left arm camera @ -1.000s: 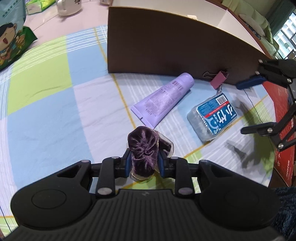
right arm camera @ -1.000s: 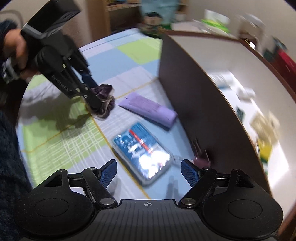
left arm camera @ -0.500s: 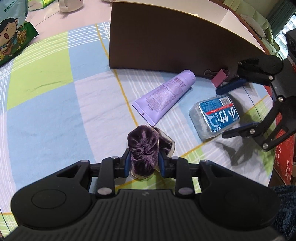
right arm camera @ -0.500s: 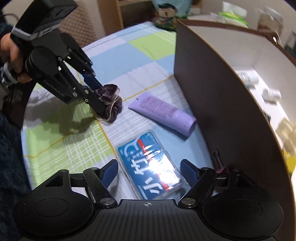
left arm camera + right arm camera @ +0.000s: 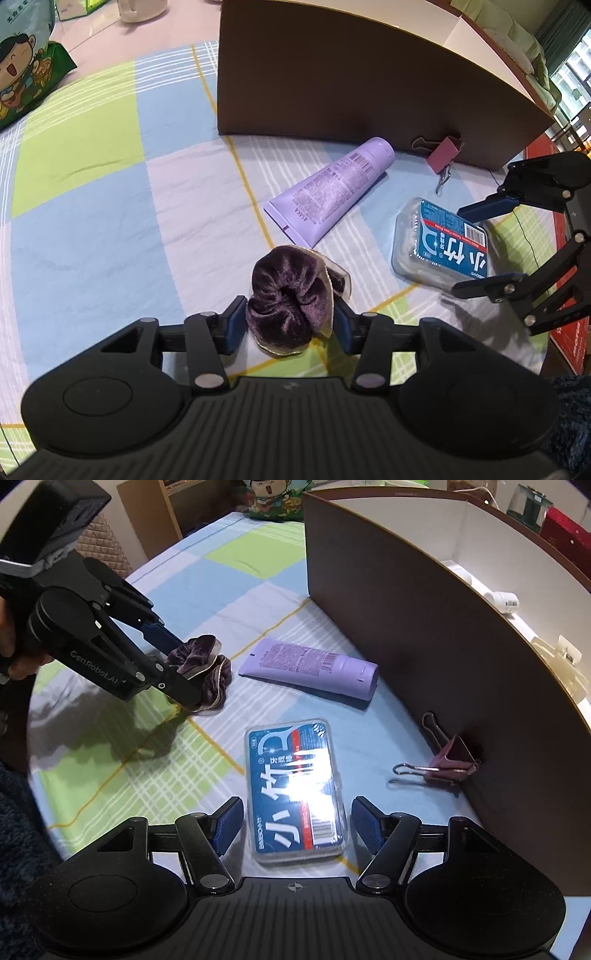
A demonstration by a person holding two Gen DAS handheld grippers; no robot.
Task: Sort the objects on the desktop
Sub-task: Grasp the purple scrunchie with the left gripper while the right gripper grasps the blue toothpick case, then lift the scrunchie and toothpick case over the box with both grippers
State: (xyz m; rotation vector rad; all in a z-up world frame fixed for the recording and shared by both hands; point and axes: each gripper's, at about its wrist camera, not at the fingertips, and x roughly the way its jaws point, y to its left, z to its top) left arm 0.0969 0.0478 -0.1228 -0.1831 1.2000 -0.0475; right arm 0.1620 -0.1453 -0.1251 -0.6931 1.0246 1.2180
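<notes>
One big brown box (image 5: 354, 74) with a white inside stood on the checked cloth (image 5: 92, 221) toward its far edge, and it was the largest thing there. Inside it, seen over the wall from the right wrist camera, lay at least one small white bottle (image 5: 503, 601) and some pale pieces I could not make out.

Two grippers came next in size. The left gripper (image 5: 288, 325) had its jaws pressed in on one purple velvet scrunchie (image 5: 288, 295), which bulged up between the blue pads, close to the near edge of the cloth. The right gripper (image 5: 295, 825) stood wide open and held nothing; its two blue pads (image 5: 227, 823) flanked the near end of one clear plastic case with a blue label (image 5: 295, 786), with a gap on either side.

One lilac tube (image 5: 310, 666) lay flat between the case and the box wall, its cap end nearest the box.

One pink binder clip (image 5: 447, 762) sat hard against the foot of the box wall, wire handles spread out onto the cloth.

One printed cartoon bag (image 5: 26, 74) stood off beyond the cloth's far left corner.
</notes>
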